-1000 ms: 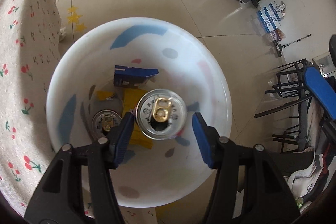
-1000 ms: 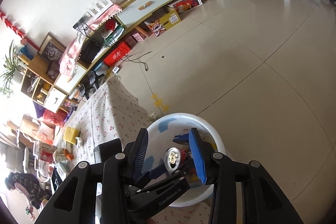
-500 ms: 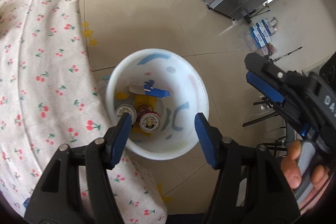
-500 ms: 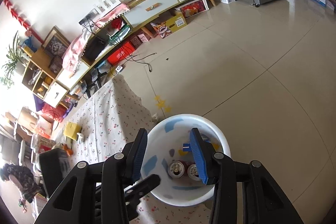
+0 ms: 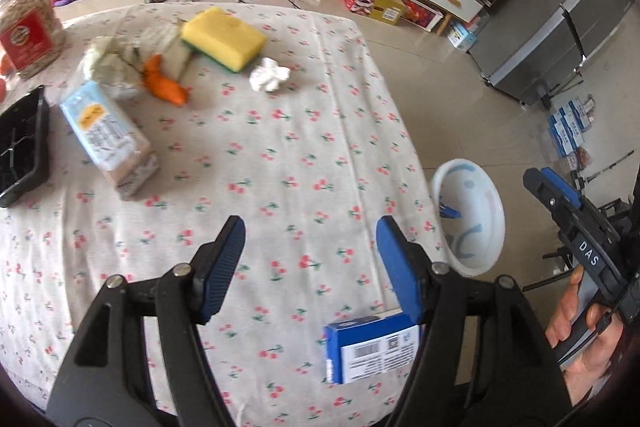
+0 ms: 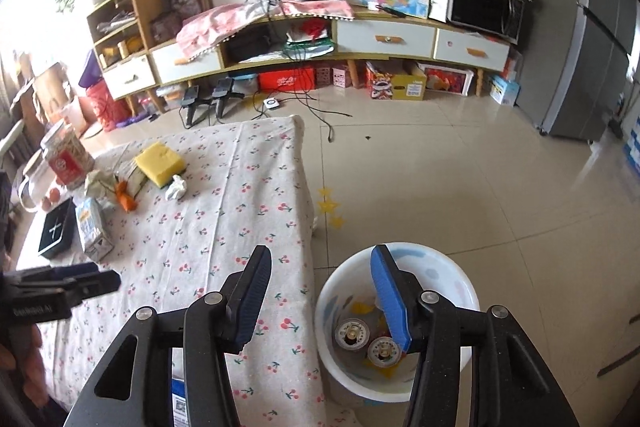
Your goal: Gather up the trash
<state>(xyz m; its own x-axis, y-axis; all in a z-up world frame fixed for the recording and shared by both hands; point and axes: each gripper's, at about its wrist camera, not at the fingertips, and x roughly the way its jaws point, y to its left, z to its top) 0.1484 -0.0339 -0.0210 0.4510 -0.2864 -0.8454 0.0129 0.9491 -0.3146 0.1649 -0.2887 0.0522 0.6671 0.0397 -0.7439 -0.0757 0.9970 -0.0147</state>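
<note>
Left wrist view, nearest first: the left gripper (image 5: 308,267) has just been opening its jaws and they stand released, nothing between them, over the cherry-print tablecloth (image 5: 280,155). Just beside its right finger lies a blue box (image 5: 372,347). Farther across the cloth from the box lie a milk carton (image 5: 108,143), an orange scrap (image 5: 164,85), a crumpled tissue (image 5: 269,77) and a yellow sponge (image 5: 222,37). The right gripper (image 6: 320,295) has likewise been spreading, empty, above the white bin (image 6: 468,307) on the floor beside the table, which holds two cans (image 6: 366,341). I judge the blue box the easiest next pick: come down straight, straddle its narrow sides, close firmly before lifting.
</note>
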